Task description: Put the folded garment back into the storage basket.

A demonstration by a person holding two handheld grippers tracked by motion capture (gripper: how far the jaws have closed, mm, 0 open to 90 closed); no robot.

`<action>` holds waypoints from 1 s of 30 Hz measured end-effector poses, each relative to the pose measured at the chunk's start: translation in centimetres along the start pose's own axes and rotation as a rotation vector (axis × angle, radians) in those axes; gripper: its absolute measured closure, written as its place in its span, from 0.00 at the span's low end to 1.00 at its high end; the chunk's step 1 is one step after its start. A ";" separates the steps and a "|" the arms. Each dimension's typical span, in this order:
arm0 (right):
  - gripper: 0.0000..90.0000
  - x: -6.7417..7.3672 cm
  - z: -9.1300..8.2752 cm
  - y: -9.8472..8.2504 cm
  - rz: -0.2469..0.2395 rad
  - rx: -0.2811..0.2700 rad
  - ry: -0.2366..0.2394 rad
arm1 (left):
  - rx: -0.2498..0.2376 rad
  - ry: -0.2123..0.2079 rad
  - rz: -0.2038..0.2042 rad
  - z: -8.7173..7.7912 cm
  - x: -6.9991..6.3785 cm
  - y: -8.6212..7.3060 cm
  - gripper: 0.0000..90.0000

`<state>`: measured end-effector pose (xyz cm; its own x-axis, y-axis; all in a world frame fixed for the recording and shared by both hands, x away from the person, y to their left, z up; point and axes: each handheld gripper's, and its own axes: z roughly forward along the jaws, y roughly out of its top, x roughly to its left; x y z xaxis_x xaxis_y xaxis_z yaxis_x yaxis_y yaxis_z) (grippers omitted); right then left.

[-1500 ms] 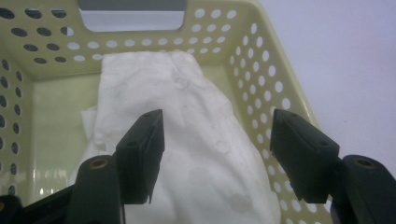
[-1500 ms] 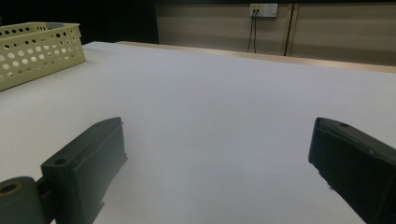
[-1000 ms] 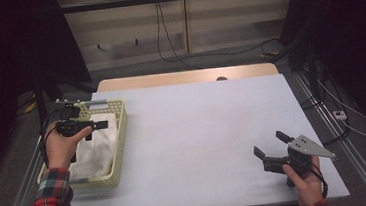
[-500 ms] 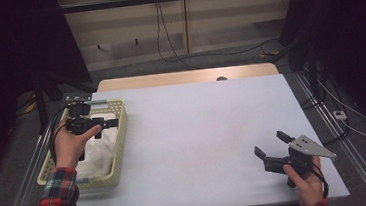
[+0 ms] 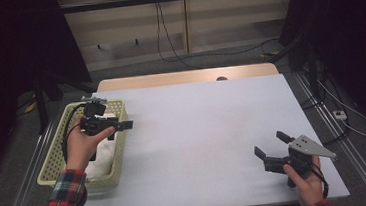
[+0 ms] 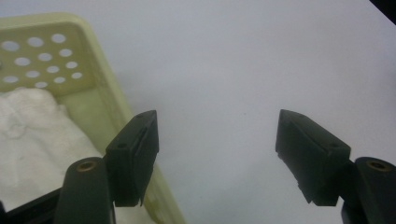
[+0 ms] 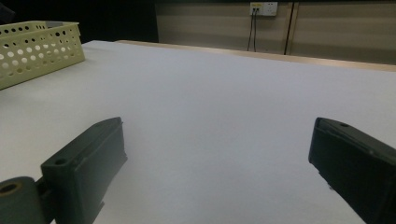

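Your left gripper [image 5: 122, 124] hangs over the right-hand rim of the pale yellow perforated basket [image 5: 58, 159], and its jaws stand wide apart with nothing between them; in the left gripper view [image 6: 217, 135] the gap between the two black pads frames bare white tabletop, and the left pad [image 6: 135, 149] sits in front of the basket's rim, though you cannot tell from there whether it touches it. The white towel [image 5: 102, 152] lies crumpled inside the basket [image 6: 100, 100], just below and behind your left hand [image 5: 82, 144], and neither pad rests on it. Your right gripper [image 5: 271, 155] sits low near the front right corner of the white table [image 5: 208, 126], well apart from the basket, its jaws also spread wide and empty; the right gripper view [image 7: 217, 154] shows open table between the two pads. The high view gives you the whole layout: both hands, the checked sleeve on your left arm, the grey three-cornered plate on the right gripper and the wooden edge at the far side of the table. The left gripper view adds the towel's [image 6: 32, 140] nubbly texture and the round holes in the basket wall close up. The right gripper view shows the basket [image 7: 39, 49] from the side, far off at the left, and a wall socket [image 7: 264, 8] with cables behind the table.
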<state>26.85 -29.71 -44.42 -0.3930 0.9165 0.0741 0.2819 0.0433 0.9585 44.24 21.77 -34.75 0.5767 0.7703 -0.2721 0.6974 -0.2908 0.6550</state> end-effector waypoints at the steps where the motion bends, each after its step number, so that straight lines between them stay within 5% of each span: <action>1: 0.04 0.0 0.0 0.0 0.000 0.000 0.002 | 0.010 -0.011 0.010 0.0 -0.1 0.1 0.34; 30: 0.04 0.2 0.2 -0.1 -0.004 0.010 0.025 | 0.043 -0.114 0.119 2.5 -4.9 -0.7 0.32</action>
<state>26.89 -29.46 -44.51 -0.4160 0.9060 0.0776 0.2891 0.0509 0.9559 42.02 16.78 -35.61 0.6988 0.6606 -0.2744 0.6377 -0.4016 0.6574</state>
